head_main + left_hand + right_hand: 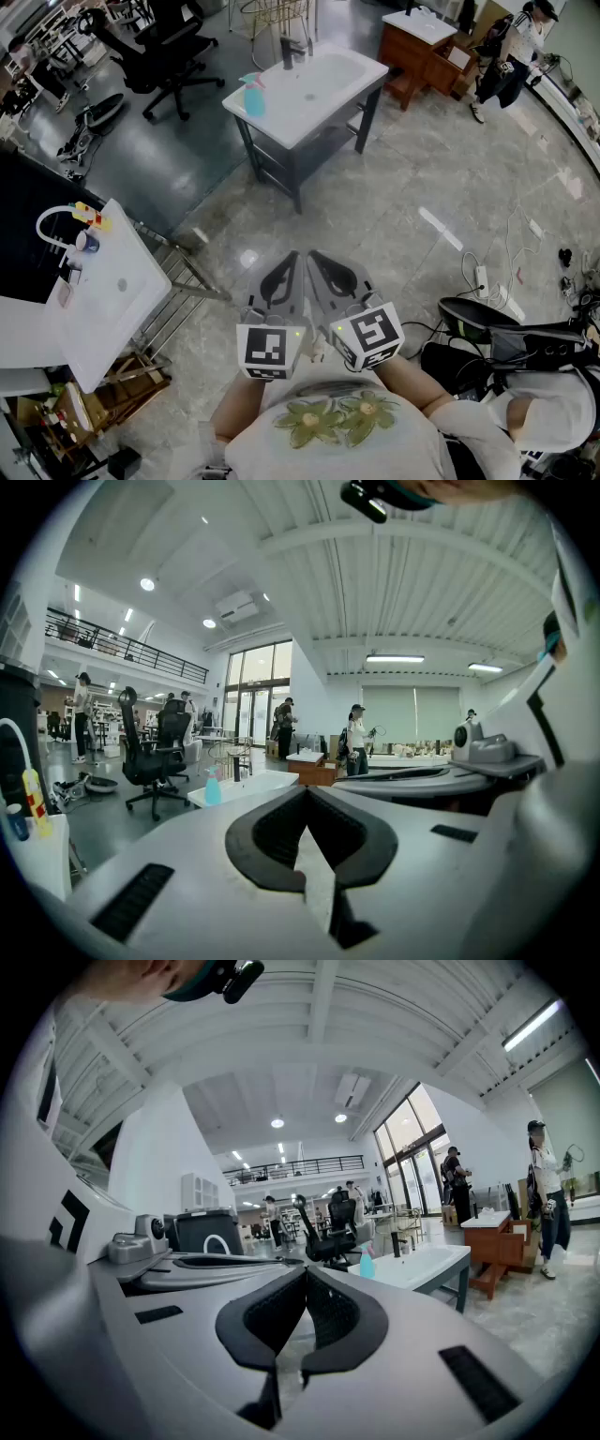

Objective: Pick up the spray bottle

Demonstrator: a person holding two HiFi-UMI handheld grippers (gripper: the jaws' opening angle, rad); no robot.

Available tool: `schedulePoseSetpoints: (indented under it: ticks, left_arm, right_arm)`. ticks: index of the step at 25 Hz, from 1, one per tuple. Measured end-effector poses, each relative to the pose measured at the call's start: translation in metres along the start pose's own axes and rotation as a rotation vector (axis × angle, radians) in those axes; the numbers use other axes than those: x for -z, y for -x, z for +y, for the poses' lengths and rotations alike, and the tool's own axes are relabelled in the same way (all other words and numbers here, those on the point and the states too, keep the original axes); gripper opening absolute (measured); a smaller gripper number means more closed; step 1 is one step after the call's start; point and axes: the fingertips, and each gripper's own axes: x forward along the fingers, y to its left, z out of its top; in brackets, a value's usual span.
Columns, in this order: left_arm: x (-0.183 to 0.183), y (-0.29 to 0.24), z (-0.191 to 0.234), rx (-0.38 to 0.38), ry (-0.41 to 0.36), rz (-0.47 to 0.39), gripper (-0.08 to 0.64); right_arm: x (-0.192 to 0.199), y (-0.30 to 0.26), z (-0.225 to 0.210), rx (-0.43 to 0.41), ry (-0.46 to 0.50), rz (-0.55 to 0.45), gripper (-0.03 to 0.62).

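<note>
The spray bottle (253, 97) is a small teal bottle. It stands at the left end of a white sink table (319, 103), far ahead of me across the floor. It also shows in the left gripper view as the bottle (214, 787) and in the right gripper view as the bottle (367, 1265), small and distant in both. My left gripper (292, 257) and right gripper (315, 256) are held side by side close to my body, pointing roughly level toward the table. Both are shut with nothing between the jaws, as the left gripper (307, 792) and right gripper (306, 1270) show close up.
A second white sink unit (117, 300) on a metal frame stands close at my left. Black office chairs (169, 52) are beyond the table at the left, and a wooden cabinet (422, 47) with a person (511, 61) at the back right. Cables and a power strip (483, 278) lie at the right.
</note>
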Motion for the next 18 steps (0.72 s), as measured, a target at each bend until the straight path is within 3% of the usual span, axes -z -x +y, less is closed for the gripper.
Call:
schedulePoseSetpoints:
  ticks: [8,18]
  left_arm:
    - [-0.001,-0.012,-0.014,0.022,0.016,0.005,0.009]
    - [-0.004,-0.03,0.014,0.002,0.038,0.0,0.009]
  right_arm:
    - [-0.002,0.002,-0.016,0.007,-0.001,0.002,0.023]
    - [-0.003,-0.031,-0.019,0.008,0.012,0.015,0.023]
